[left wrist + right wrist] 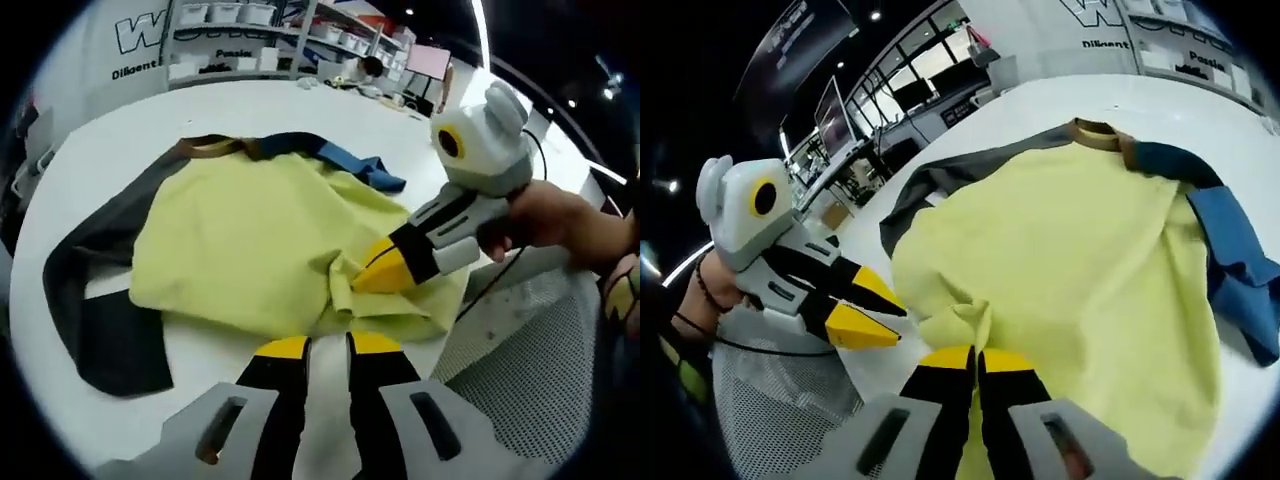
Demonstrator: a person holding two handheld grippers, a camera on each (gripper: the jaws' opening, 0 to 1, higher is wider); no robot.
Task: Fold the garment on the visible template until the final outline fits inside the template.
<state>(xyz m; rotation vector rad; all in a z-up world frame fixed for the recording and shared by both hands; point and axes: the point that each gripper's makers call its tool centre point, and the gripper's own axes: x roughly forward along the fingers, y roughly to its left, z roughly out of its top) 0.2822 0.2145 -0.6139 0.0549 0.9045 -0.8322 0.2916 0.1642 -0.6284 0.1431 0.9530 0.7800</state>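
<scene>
— on the white table (110,150), what is seen spread out?
— a garment (250,250) is laid flat there, its big yellow panel facing up. a dark grey sleeve (90,290) is stretched off one side of the yellow panel, and a blue sleeve (360,165) is bunched at the opposite side. a brown collar (215,147) is seen at the far edge of the garment.

— where is the right gripper (385,272) placed against the garment?
— it is set at the near edge of the yellow panel, where the cloth is rucked into a small fold. in the right gripper view its jaws (975,362) are pressed together, with yellow cloth lying at their tips; whether cloth is actually pinched between them cannot be told. a hand (535,215) is wrapped around its handle.

— and the left gripper (330,347)?
— it is held just short of the garment's near edge, over bare table beside the right gripper. its yellow-tipped jaws are parted by a narrow gap, and nothing is seen between them. in the right gripper view it (865,310) is seen beside the garment with its jaws slightly spread.

— what lies beyond the garment?
— shelving (250,40) with white bins is seen past the far side of the table.
</scene>
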